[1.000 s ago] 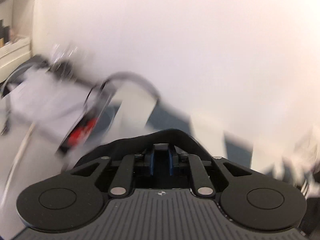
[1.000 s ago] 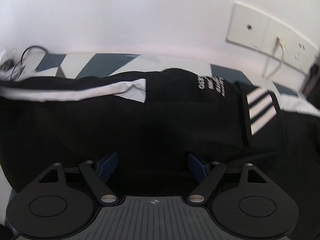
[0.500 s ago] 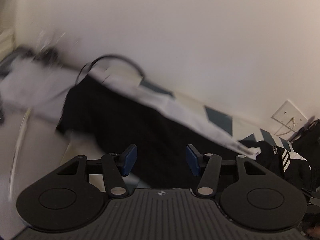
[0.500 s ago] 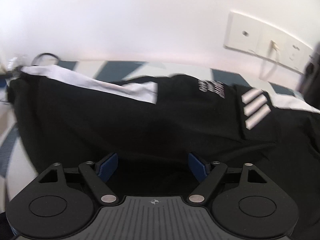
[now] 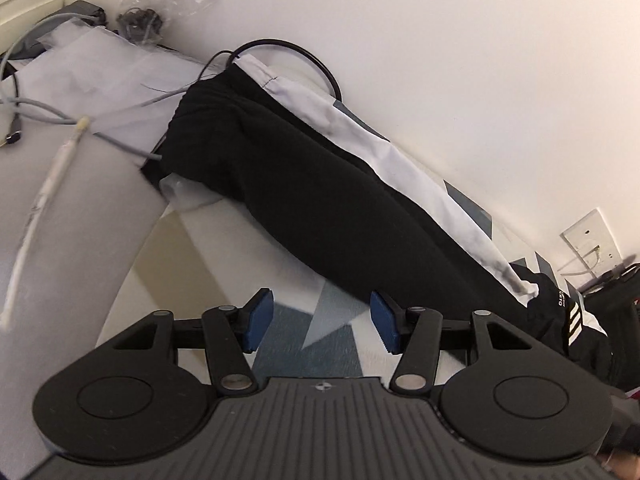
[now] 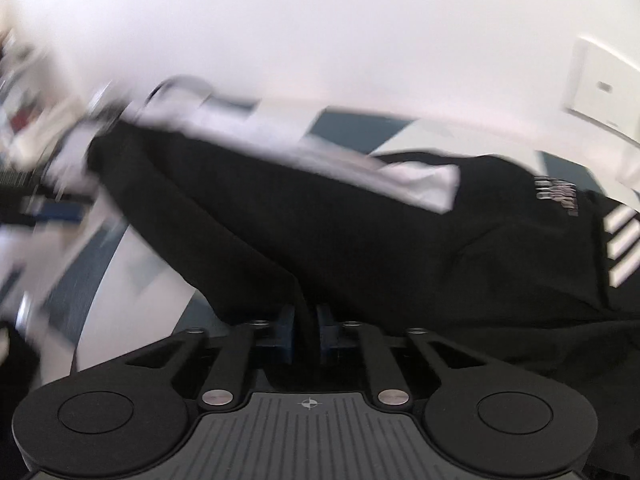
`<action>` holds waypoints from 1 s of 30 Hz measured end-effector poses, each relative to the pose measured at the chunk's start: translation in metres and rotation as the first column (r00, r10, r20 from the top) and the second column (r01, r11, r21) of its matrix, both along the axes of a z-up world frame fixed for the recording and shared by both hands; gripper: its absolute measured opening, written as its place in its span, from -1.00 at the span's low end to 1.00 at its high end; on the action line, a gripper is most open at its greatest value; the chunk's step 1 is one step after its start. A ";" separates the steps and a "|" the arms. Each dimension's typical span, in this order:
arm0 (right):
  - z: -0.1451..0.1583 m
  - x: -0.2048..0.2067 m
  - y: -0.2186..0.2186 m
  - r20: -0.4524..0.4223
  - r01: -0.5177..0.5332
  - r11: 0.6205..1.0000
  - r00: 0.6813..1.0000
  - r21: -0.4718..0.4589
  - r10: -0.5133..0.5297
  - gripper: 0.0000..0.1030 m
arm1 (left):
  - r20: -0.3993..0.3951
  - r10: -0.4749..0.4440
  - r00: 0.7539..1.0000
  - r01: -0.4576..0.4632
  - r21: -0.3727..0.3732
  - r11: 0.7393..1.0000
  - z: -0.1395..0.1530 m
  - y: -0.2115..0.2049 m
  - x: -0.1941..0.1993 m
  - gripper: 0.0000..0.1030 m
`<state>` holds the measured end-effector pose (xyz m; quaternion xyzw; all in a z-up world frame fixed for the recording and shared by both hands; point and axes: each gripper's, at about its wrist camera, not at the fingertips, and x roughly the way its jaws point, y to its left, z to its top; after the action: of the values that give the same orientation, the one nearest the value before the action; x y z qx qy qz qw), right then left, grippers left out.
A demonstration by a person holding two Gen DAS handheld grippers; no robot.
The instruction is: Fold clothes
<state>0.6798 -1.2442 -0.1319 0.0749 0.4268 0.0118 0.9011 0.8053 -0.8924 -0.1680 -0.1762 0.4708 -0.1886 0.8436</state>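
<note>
Folding clothes here, with one black garment (image 5: 320,200) stretched across the counter (image 5: 200,264), from the upper left of the left wrist view down to the lower right, close along the wall. Looks like a long leg or sleeve, with a white stripe (image 5: 400,168) on the wall side and a bunched cuff at the upper left end; cannot say which. Laid out long like that most likely to get it flat before a fold.

In the right wrist view, closing the right hand-held gripper (image 6: 306,328) on a pinched-up fold of the black cloth, at the bottom middle of the frame. Squeezing that fold with the blue pads, not far from the wide end with the three white bars (image 6: 622,248) at the right edge. Gripped at the near edge probably to lift or pull that end over. Very blurry there, so hard to tell more.

Holding the left hand-held gripper (image 5: 322,322) open, with nothing between the blue pads, only the patterned counter below. Pointing at the near edge of the long part, just beside the cloth. Seems ready to take a second hold, to move both ends together.

Worth watching the black cable (image 5: 304,54) looped by the cuff at the top, and the grey cords (image 5: 40,108) at the left: could snag when dragging the cloth that way
</note>
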 end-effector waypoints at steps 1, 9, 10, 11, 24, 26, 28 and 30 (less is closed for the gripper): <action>0.001 0.000 -0.005 0.010 0.038 0.999 0.999 0.007 -0.038 -0.83 | -0.007 0.004 1.000 -0.004 -0.005 1.000 -0.002 -0.002 0.003 0.06; 0.004 -0.007 -0.055 0.006 0.229 0.972 0.973 -0.043 -0.229 -0.97 | -0.015 0.079 0.997 -0.080 -0.062 0.995 -0.014 -0.013 0.025 0.06; 0.003 -0.010 -0.065 -0.001 0.260 0.965 0.965 -0.038 -0.261 -0.98 | -0.021 0.099 0.995 -0.100 -0.071 0.992 -0.016 -0.011 0.028 0.06; 0.002 -0.012 -0.073 -0.013 0.281 0.959 0.960 -0.027 -0.281 -0.97 | -0.026 0.118 0.993 -0.120 -0.080 0.990 -0.018 -0.010 0.032 0.06; -0.016 -0.021 0.007 -0.001 -0.146 0.966 0.989 -0.215 0.150 -0.15 | -0.015 0.165 0.986 -0.165 -0.091 0.982 -0.018 0.015 0.044 0.16; -0.016 -0.013 0.000 0.015 -0.099 0.981 0.995 -0.167 0.103 -0.95 | -0.002 0.173 0.985 -0.172 -0.089 0.981 -0.019 0.015 0.044 0.16; -0.014 -0.010 -0.013 0.047 -0.028 0.991 0.998 -0.135 0.034 -0.98 | 0.010 0.188 0.982 -0.186 -0.091 0.978 -0.020 0.013 0.045 0.16; -0.011 -0.009 -0.026 0.067 0.043 0.994 0.997 -0.103 -0.036 -1.00 | 0.016 0.215 0.977 -0.212 -0.115 0.971 -0.022 0.013 0.048 0.16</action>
<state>0.6713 -1.2703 -0.1428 0.0358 0.3955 -0.0258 0.9174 0.8535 -0.8793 -0.1902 -0.2704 0.4259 -0.1257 0.8542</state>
